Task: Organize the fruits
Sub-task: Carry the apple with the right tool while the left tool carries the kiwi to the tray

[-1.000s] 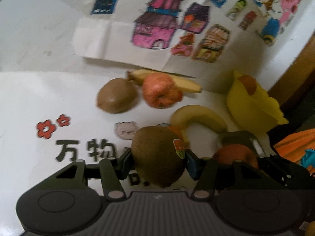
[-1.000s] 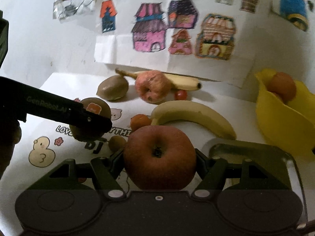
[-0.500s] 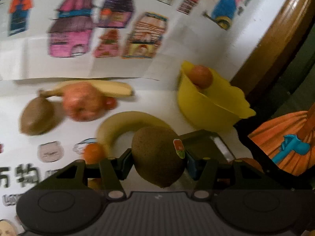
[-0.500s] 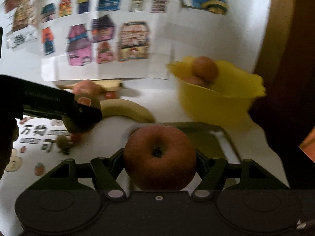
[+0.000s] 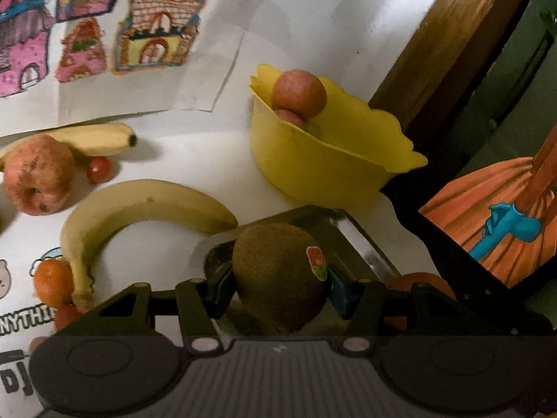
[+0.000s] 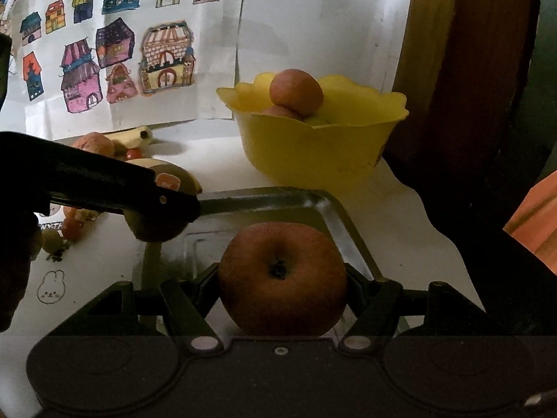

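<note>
The left gripper [image 5: 280, 278] is clamped on a brown, fuzzy kiwi [image 5: 278, 275] that bears a small red-and-green sticker, held above the near-left corner of a metal tray [image 6: 313, 205]. The right gripper [image 6: 282, 280] grips a dull red apple [image 6: 282, 278], its stem pit facing the camera, over the same tray. Just beyond the tray sits a yellow scalloped bowl [image 6: 313, 153] holding reddish fruit. On the white tabletop [image 5: 195, 160] to the left lie a curved banana [image 5: 139, 205], a blotchy apple [image 5: 38, 181], a cherry tomato [image 5: 99, 170] and a second banana [image 5: 94, 137].
</note>
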Available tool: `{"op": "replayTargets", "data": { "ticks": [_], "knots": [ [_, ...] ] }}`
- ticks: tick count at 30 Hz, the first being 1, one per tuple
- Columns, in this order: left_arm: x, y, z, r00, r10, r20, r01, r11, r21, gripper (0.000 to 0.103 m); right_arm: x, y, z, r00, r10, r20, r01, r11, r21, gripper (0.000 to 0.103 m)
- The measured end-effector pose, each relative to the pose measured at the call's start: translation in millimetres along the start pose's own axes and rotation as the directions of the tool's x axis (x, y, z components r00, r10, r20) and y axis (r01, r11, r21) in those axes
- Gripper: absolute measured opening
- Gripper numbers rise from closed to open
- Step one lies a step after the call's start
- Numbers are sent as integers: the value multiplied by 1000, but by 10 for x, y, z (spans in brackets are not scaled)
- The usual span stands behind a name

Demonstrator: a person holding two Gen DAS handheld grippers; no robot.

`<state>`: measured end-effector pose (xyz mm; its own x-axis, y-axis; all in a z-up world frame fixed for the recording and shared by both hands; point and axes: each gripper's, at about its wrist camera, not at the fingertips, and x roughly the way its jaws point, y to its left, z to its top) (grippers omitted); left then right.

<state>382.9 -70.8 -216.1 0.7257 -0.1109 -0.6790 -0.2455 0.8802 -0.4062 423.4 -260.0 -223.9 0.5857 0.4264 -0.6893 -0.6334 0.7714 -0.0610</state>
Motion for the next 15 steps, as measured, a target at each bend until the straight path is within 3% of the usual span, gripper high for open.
{"op": "replayTargets", "data": {
  "ticks": [15],
  "knots": [
    [147, -42, -53, 999, 22, -36, -21, 999, 26, 60, 119, 7, -33, 1000, 9, -22, -10, 1000, -11, 73]
  ]
}}
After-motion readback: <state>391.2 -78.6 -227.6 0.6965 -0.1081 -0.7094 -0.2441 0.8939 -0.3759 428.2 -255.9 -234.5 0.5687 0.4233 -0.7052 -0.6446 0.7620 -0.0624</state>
